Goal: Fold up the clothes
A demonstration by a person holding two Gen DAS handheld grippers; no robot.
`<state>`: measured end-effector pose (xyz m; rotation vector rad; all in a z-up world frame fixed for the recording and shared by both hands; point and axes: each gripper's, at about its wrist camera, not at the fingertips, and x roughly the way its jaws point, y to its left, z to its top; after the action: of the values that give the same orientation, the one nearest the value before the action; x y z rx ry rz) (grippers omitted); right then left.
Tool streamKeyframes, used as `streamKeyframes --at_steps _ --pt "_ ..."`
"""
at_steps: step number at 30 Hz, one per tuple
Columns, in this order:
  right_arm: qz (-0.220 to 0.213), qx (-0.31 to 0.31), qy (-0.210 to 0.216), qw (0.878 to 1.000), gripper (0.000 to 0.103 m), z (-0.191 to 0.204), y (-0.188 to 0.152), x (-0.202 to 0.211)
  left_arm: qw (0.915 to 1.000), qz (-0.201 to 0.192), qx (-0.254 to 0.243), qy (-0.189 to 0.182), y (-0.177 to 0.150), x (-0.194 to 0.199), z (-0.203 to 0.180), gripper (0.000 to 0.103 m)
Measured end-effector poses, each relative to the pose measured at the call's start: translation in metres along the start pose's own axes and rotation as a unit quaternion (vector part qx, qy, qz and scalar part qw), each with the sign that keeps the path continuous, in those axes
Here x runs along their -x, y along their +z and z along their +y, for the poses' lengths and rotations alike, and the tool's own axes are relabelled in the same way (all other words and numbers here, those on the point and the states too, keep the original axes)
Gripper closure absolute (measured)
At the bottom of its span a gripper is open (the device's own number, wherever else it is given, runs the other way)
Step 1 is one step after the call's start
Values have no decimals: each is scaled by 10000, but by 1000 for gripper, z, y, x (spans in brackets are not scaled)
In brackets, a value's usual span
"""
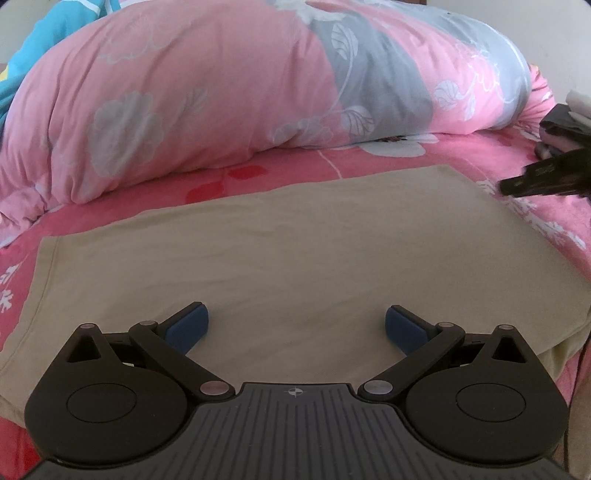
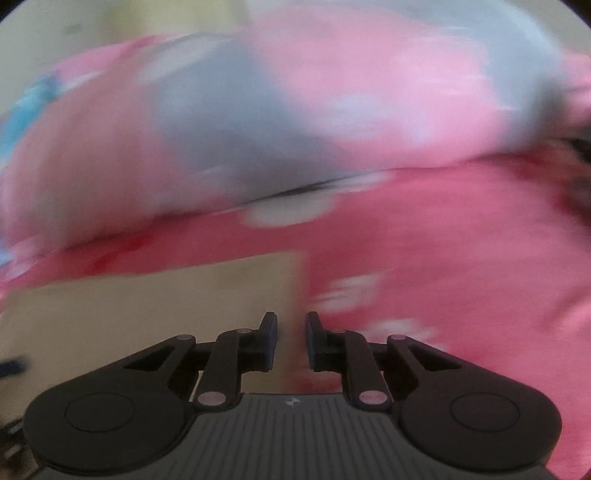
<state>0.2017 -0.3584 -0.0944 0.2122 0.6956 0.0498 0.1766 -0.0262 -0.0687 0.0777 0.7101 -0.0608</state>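
Pink floral bedsheet point(image 1: 524, 177) covers the bed on which everything lies, and a puffy pink and grey flower-printed duvet point(image 1: 229, 96) is heaped along the far side, well ahead of both tools. A strip of turquoise fabric point(image 1: 55, 33) shows past the duvet's far left end.

Flat on the sheet lies the beige folded cotton garment point(image 1: 295, 236), smooth, with a stitched hem along its left edge. The left gripper point(image 1: 296, 325) hangs directly over the garment's near part, angled down at it. Its blue-padded fingers point(image 1: 188, 325) stand wide apart with only bare cloth showing between them; whether the pads touch the fabric cannot be told.

Off to the left gripper's front right, past the garment's right corner, a black part of the right gripper juts in from the frame edge, blurred. Behind it at the edge sits a dark bundle of things point(image 1: 561, 125), too unclear to identify.

The right wrist view is smeared by motion. The right gripper point(image 2: 291, 339) has its jaws drawn near together, a narrow gap left between them, with nothing clamped. It sits over the garment's right border: beige cloth point(image 2: 147, 314) lies to its left and ahead-left, pink sheet point(image 2: 461, 258) to its right.
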Motion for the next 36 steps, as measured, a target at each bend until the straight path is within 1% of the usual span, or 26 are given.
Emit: streamKeyframes --at_steps 3,6,8,9,11,16,19,20,23,25,27,29,31,33,36 --pt "-209 -487 195 9984 85 -17 -4 25 10000 37 -1 -25 2 -1 1 0" --pt "-108 -499 834 9952 85 -10 -18 48 10000 57 3 -19 2 -1 1 0" --pt "19 -370 972 9946 85 -4 -29 57 10000 77 8 -3 3 -1 0 0" --pt "96 -308 936 9951 85 -4 -33 61 10000 95 15 3 3 -1 -1 0" --pt "279 -100 695 9971 85 0 -45 68 9999 122 17 2 4 -2 -1 0" --pt "439 203 365 9982 83 -1 -79 110 9998 186 9 -5 5 -2 -1 0" --pt "490 428 0 9979 83 2 -84 133 9997 250 13 -10 7 -3 -1 0" --pt "450 430 -10 9981 83 4 -85 139 9996 267 9 -9 7 -3 -1 0" --pt "218 368 162 9990 83 14 -81 145 9995 310 -4 2 8 -3 -1 0" --pt "70 371 317 9988 83 24 -75 141 9994 343 3 10 9 -4 -1 0" --pt "19 383 476 9981 83 33 -72 132 9993 376 11 17 10 -4 -1 0" --pt "18 434 522 9977 83 41 -75 122 9992 409 18 25 10 -4 -2 0" --pt "86 475 499 9976 83 47 -82 114 9991 432 32 42 10 -4 -2 0" --pt "74 553 416 9976 82 50 -93 115 9990 449 50 65 10 -5 -2 0" --pt "30 659 372 9971 76 52 -103 125 9988 473 62 94 11 -5 -3 0"
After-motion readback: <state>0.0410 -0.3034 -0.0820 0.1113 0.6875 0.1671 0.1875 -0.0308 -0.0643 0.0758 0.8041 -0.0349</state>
